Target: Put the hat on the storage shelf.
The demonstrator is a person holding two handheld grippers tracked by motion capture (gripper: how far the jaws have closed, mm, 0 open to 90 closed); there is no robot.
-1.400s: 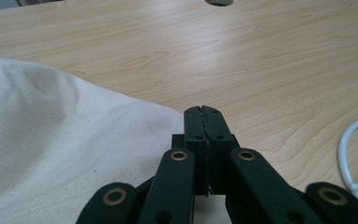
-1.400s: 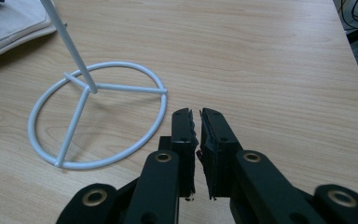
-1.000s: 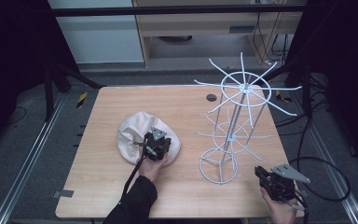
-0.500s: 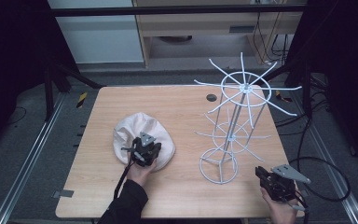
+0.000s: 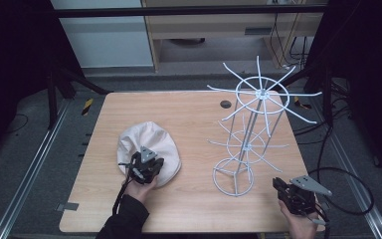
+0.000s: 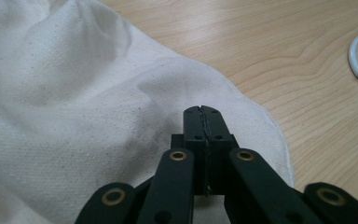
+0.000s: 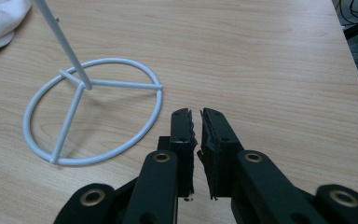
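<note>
I hold my left gripper [image 5: 146,164] over the near edge of a cream fabric cap [image 5: 146,147], its fingers [image 6: 196,128] pressed together. In the left gripper view a thin wrinkled line runs between the pads, and I cannot tell whether that is a pinch of cloth or only the seam where they meet.

The cap lies flat on the wooden surface [image 5: 189,114], left of centre, well apart from the white wire hat stand [image 5: 251,134] on the right side. The stand's spokes carry nothing, so I judge the job barely begun: the cap is not yet lifted off the surface, and the carry across and the hanging on a spoke are both left to do.

My right gripper [image 5: 291,194] waits at the near right corner, just short of the stand's round base ring [image 7: 93,112]; its fingers [image 7: 214,135] stand nearly closed, with a narrow gap and nothing between them.

The count: one cap, one stand with two tiers of spokes, two grippers, and one small dark round spot [image 5: 225,104] on the far part of the surface.
</note>
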